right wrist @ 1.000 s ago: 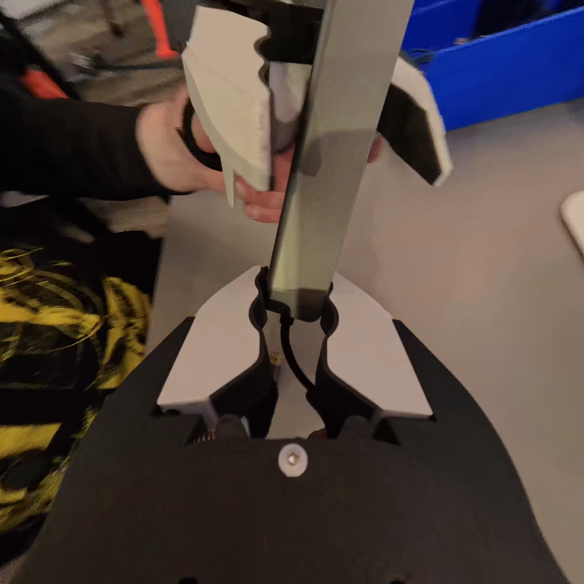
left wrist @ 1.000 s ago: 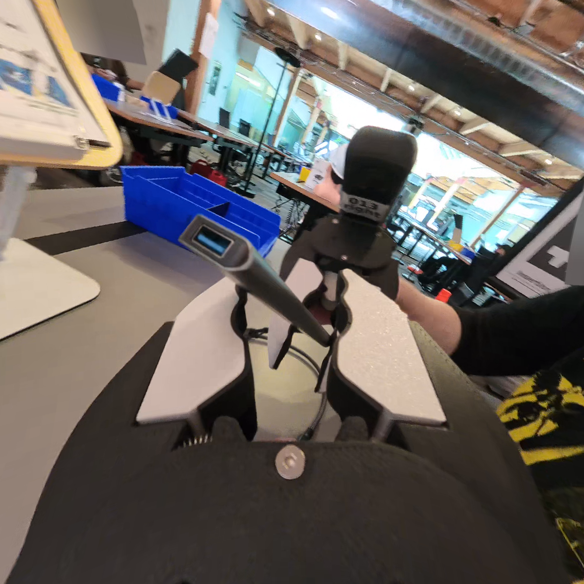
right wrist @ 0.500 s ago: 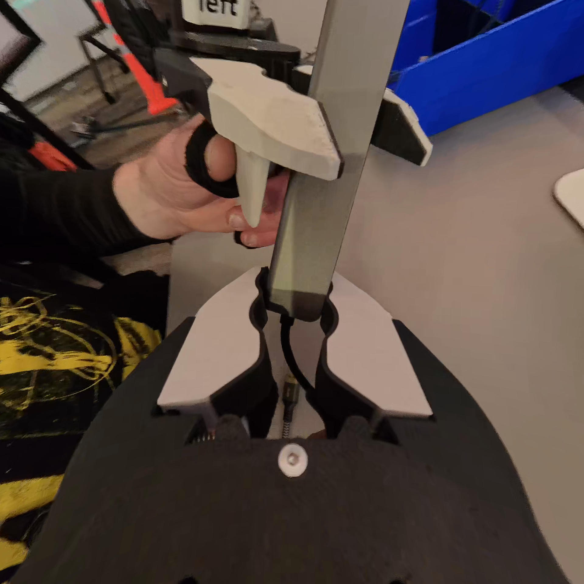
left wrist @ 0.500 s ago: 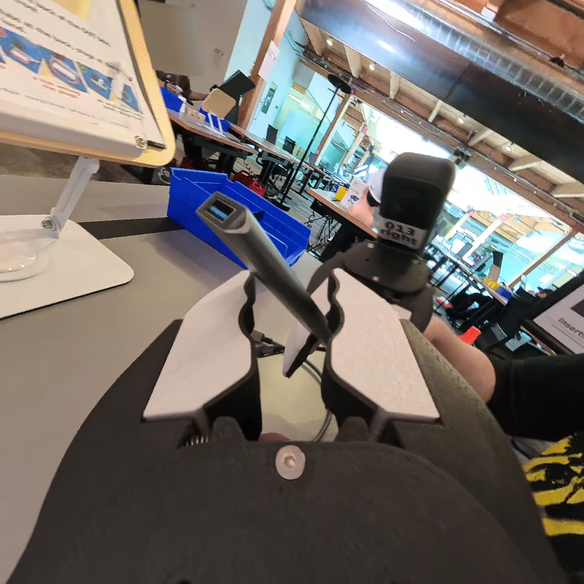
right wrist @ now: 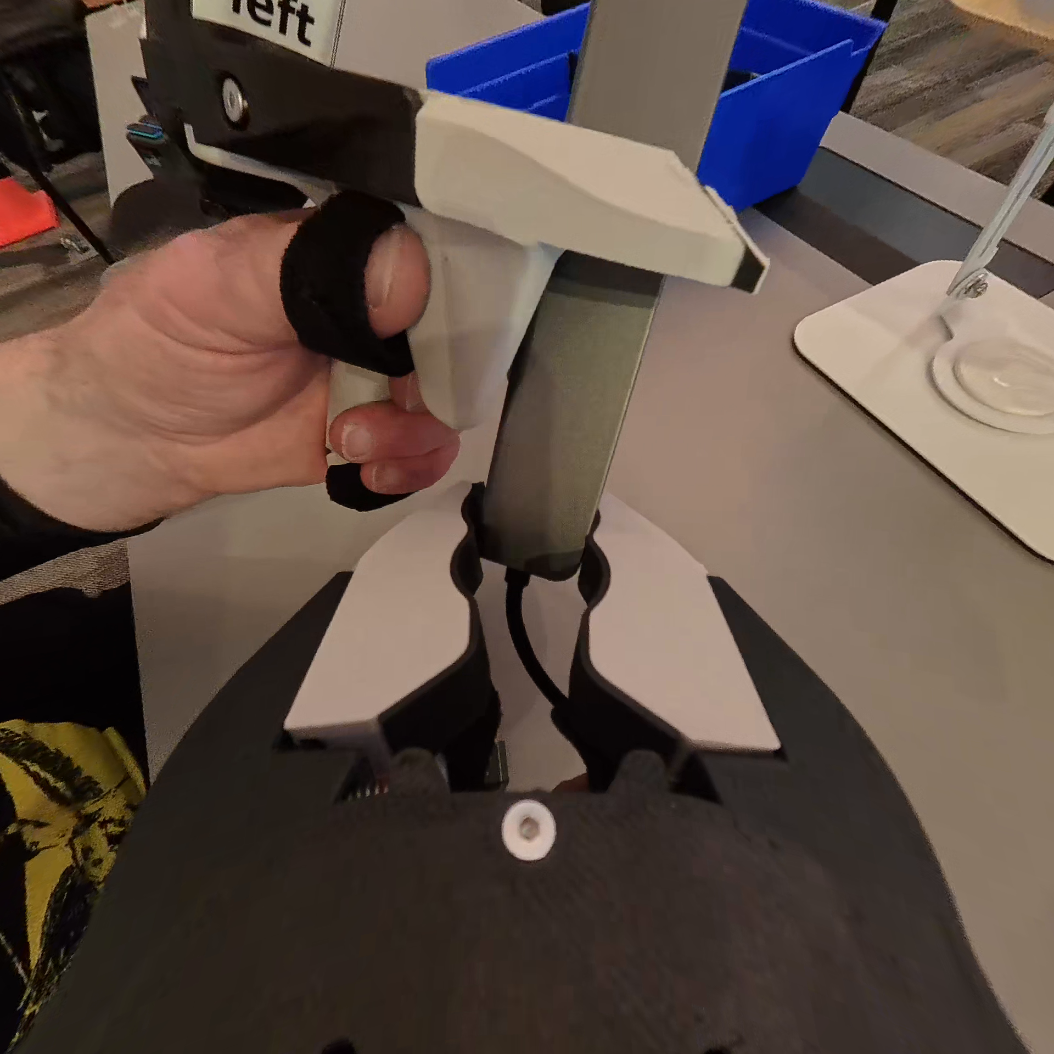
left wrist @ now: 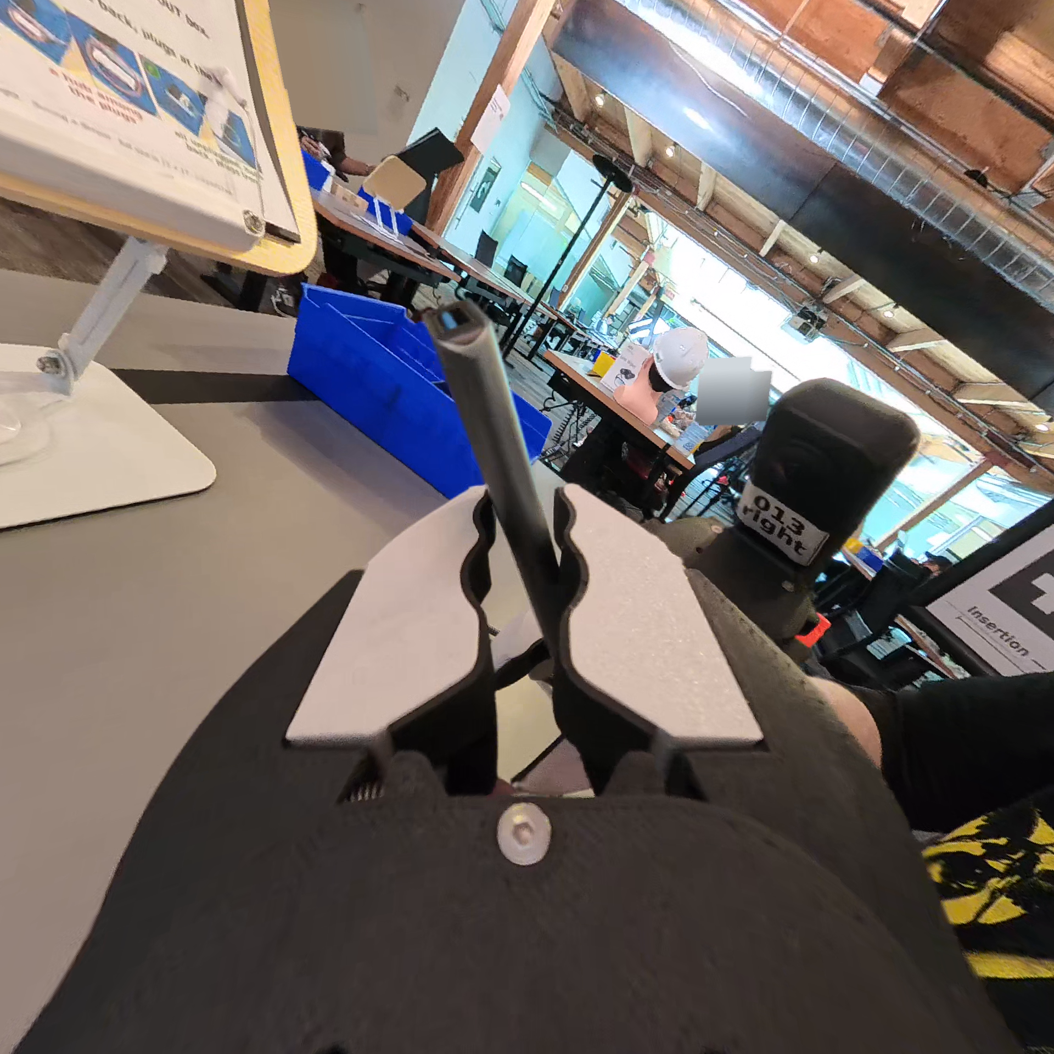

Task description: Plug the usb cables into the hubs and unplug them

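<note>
Wide workshop hall behind, with rows of tables under timber beams and a grey desk (left wrist: pixel 171 599) in front. Lifted clear above that desk: a slim grey usb hub (left wrist: pixel 490 445), long and flat, standing steeply with its open port end up and tipped toward the far edge. Clamped at its lower, cable end by the right gripper (right wrist: pixel 533 530), both pale fingertips pressed on the hub's two narrow sides. Hanging from that end, a black cable (right wrist: pixel 525 644), curving down between the fingers and out of sight behind the gripper's black body. Higher up the hub, crossed by the left gripper (left wrist: pixel 522 502), fingers drawn in close on either flat face; leans against the right-hand finger, nearly meets the tip of the other (cannot tell whether both pads truly press, so no saying if this one grips or only brackets). Seen from the right wrist view, a bare hand (right wrist: pixel 171 371) wrapped round the left gripper's white handle, black straps over two fingers, dark sleeve behind. Farther out, at the desk's far edge, a blue divided bin (left wrist: pixel 371 371), its contents not visible. Along the same edge and well apart from the bin, the flat white base (left wrist: pixel 85 456) of a stand, its slanted arm carrying a yellow-rimmed board with a printed sheet (left wrist: pixel 142 114). At the near edge, a black and yellow garment.
</note>
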